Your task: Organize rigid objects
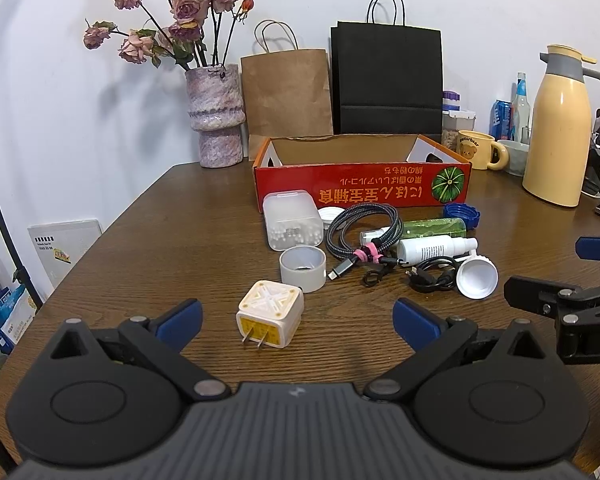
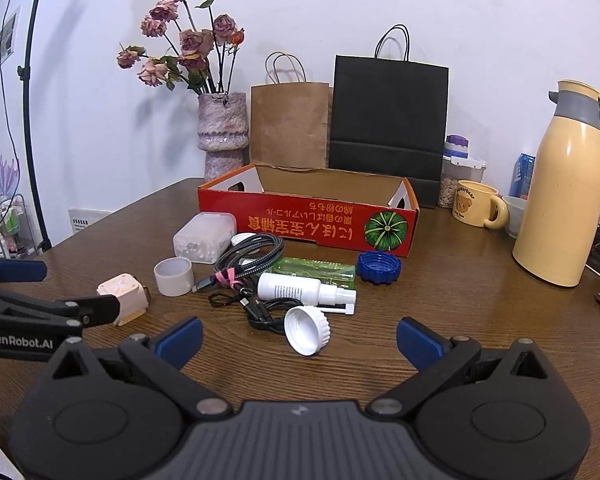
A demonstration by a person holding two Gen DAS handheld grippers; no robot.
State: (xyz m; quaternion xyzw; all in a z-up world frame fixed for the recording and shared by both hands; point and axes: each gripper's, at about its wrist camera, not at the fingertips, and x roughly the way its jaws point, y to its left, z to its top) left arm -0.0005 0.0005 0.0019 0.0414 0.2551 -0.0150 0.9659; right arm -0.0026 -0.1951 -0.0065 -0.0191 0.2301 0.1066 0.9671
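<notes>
Spanning both views, the wooden surface carries a red cardboard box at the back, empty. Before it lie a swab case, braided cable, spray bottle and plug adapter. Left gripper jaws gape wide around the adapter; right gripper jaws wide, empty.

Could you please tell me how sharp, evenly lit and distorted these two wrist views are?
Left wrist view: sharp through the middle, the charger crisp; fisheye bends the table edge and darkens the corners; the vase throws soft shadows on the wall. Right wrist view: same curvature, the light stand bowed; a mild highlight on the thermos; no motion blur.
</notes>
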